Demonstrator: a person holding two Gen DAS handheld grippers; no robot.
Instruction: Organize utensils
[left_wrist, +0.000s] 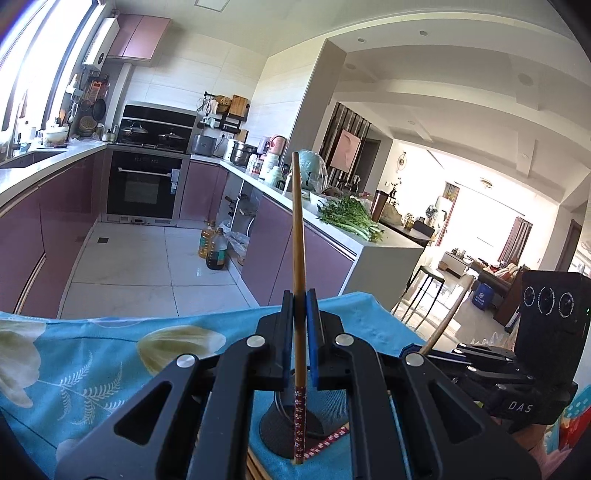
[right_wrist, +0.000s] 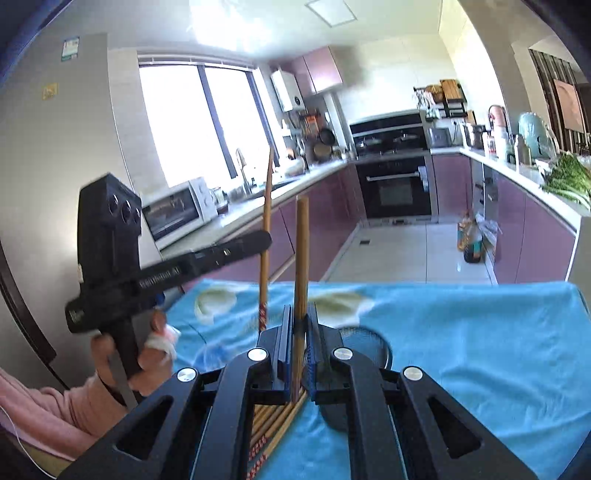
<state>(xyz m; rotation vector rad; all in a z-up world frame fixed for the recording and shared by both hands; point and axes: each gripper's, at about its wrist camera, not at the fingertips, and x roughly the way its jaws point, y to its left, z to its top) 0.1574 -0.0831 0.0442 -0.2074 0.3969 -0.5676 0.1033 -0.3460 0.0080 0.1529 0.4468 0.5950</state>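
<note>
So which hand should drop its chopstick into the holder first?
Probably left: the left gripper holds its chopstick right above the black holder; the right gripper holds one over the loose pile.

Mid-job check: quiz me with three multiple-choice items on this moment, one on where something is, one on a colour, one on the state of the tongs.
1. Where does the pile of loose chopsticks lie?
A. on the floor
B. on the tablecloth beside the black mesh holder
C. in the sink

2. What colour is the tablecloth?
A. red
B. white
C. light blue with pale flowers

3. What are the left tongs and right tongs doing?
A. each shut on one chopstick
B. both open
C. only the left holds one

Answers: B, the pile lies on the cloth beside the holder; C, blue floral cloth; A, one upright stick in each.
</note>
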